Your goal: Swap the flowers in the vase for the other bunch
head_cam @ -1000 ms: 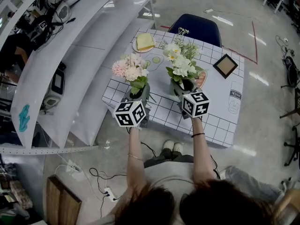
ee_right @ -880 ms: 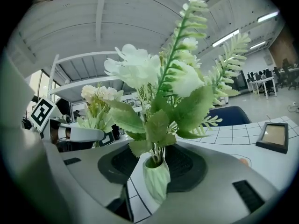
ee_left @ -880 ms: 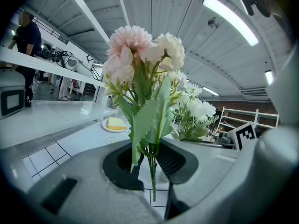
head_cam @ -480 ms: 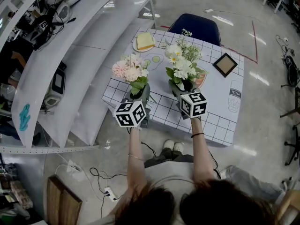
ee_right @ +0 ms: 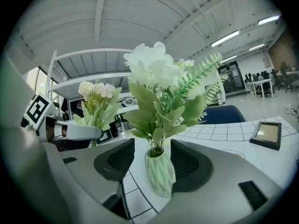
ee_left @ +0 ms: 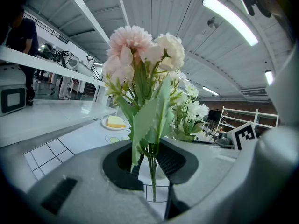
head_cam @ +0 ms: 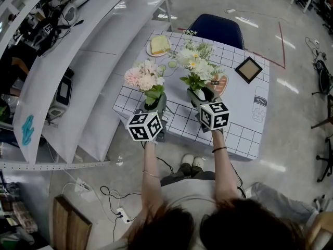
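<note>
Both forearms: stretched forward side by side, reaching the near edge of the checked table.

My left gripper: nearly level, jaws clamped on the thin green stems of the pink bunch, which stands upright, blooms pale pink and cream.

My right gripper: nearly level, jaws just opened wide, standing either side of the vase without pressing it.

Vase: ribbed, pale green, upright on the table, holding the white bunch with fern sprigs.
</note>
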{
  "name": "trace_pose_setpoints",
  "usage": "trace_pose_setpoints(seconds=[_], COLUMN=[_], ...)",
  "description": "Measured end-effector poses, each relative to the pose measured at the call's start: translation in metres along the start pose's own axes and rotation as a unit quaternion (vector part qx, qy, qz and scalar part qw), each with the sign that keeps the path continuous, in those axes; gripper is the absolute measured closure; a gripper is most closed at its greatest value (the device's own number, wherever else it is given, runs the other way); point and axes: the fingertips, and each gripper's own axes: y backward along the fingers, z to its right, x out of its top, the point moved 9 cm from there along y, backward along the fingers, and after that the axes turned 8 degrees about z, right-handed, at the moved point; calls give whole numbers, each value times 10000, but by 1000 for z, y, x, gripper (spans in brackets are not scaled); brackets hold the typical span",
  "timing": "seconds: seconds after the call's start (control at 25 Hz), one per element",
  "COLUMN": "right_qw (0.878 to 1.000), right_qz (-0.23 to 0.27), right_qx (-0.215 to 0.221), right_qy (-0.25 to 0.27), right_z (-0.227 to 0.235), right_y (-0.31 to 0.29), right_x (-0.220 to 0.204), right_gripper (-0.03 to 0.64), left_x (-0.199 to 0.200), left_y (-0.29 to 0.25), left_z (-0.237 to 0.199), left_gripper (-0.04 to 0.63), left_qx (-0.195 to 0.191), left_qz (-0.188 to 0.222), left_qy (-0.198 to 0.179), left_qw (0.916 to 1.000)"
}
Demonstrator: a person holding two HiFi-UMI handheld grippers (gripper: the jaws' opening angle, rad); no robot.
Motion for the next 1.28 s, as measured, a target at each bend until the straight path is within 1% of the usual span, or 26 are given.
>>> trace_pose_setpoints(seconds=[0.28,0.52,0.68,0.76,1.0,1.28], right_qw=[10000,9999,9999,9999,9997,9980], right_qz=[-3,-104,-67,-40,83,412], right_qx=[20,28,71,97,228,486], right_qy=[19,97,96,92,98,44], right_z=[0,2,1,1,-5,-14], right_y=[7,14,19,22,31,42], right_x=[2,5,11,14,25,42], right_gripper=[413,414,420,435,512,541], left_x=[-2,-4,-3,-2,0,2], left_y=[2,4,6,7,12,18], left_z=[4,9,12,13,19,28], left_gripper=[522,522,522,522,522,522], left_qx=[-28,-57,-74,-88,-131,-234], left_qz=[8,9,31,35,68,122], left_qy=[4,-5,-7,-15,-32,-48], left_qw=[10000,10000,10000,10000,9999,9996])
